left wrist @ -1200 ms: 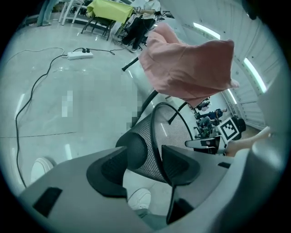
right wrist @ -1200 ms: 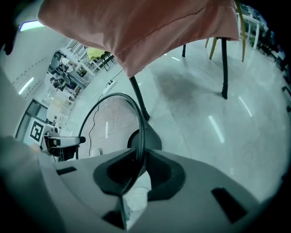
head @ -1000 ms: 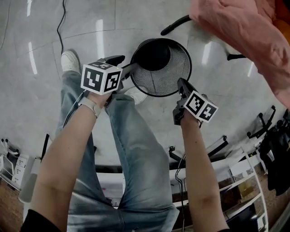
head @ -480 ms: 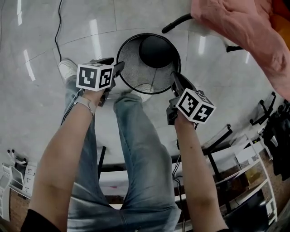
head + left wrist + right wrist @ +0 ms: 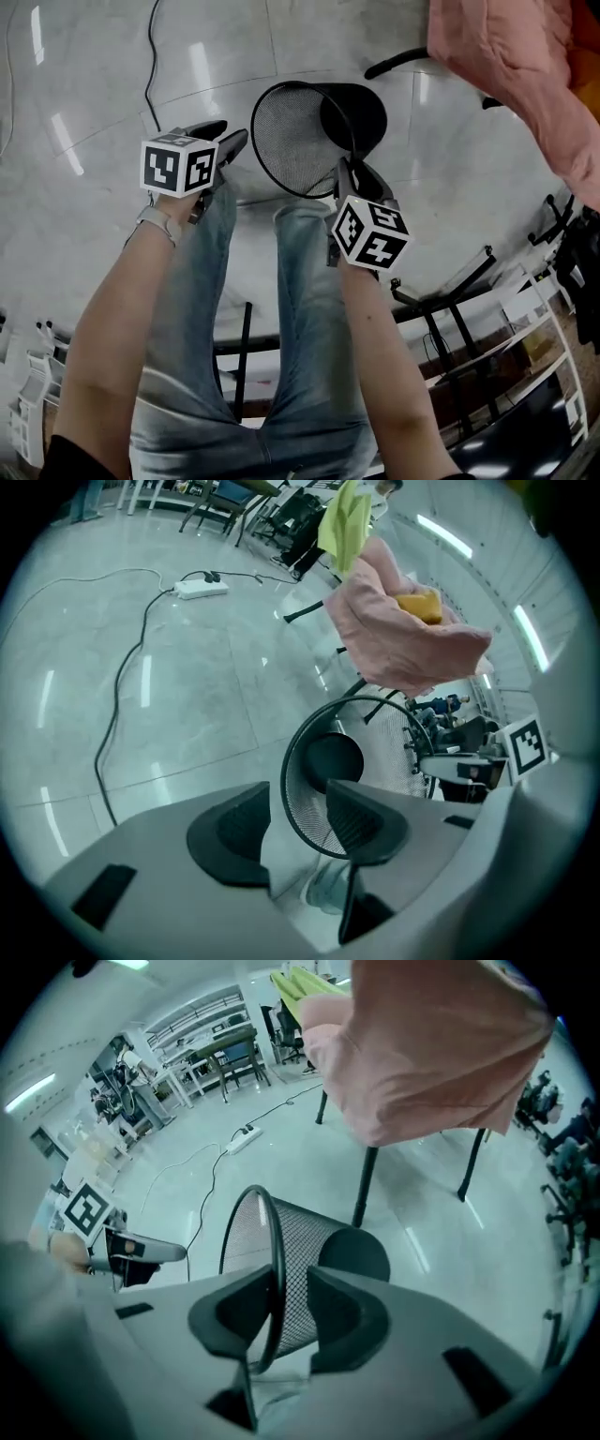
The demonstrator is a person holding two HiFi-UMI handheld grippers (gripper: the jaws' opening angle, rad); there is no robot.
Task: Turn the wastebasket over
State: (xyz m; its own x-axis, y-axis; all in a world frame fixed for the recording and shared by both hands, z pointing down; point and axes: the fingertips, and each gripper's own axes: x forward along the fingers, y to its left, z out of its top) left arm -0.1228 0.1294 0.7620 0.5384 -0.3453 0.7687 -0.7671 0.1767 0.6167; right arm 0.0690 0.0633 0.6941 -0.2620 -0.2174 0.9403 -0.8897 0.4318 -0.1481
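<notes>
The black mesh wastebasket (image 5: 305, 141) is tipped far over, with its mouth facing left and its solid base (image 5: 361, 112) at the right. My right gripper (image 5: 349, 171) reaches down at its near rim. In the right gripper view the rim (image 5: 272, 1241) runs between the jaws of the right gripper (image 5: 281, 1307). The jaws are opening, and a gap shows beside the right pad. My left gripper (image 5: 228, 134) stands open just left of the mouth. In the left gripper view the wastebasket (image 5: 366, 752) sits just beyond the tips of the left gripper (image 5: 298, 817), with nothing gripped.
The person's jeans-clad legs (image 5: 234, 281) stand right beneath the basket. A pink cloth (image 5: 525, 66) hangs over a black-legged stand (image 5: 394, 64) at the upper right. A cable (image 5: 150, 47) and power strip (image 5: 202, 590) lie on the grey floor. Shelves (image 5: 506, 375) stand at the lower right.
The basket has gone from mouth-up to tipped on its side, its base swinging right. Both grippers moved left in the head view, and the left one no longer touches the rim.
</notes>
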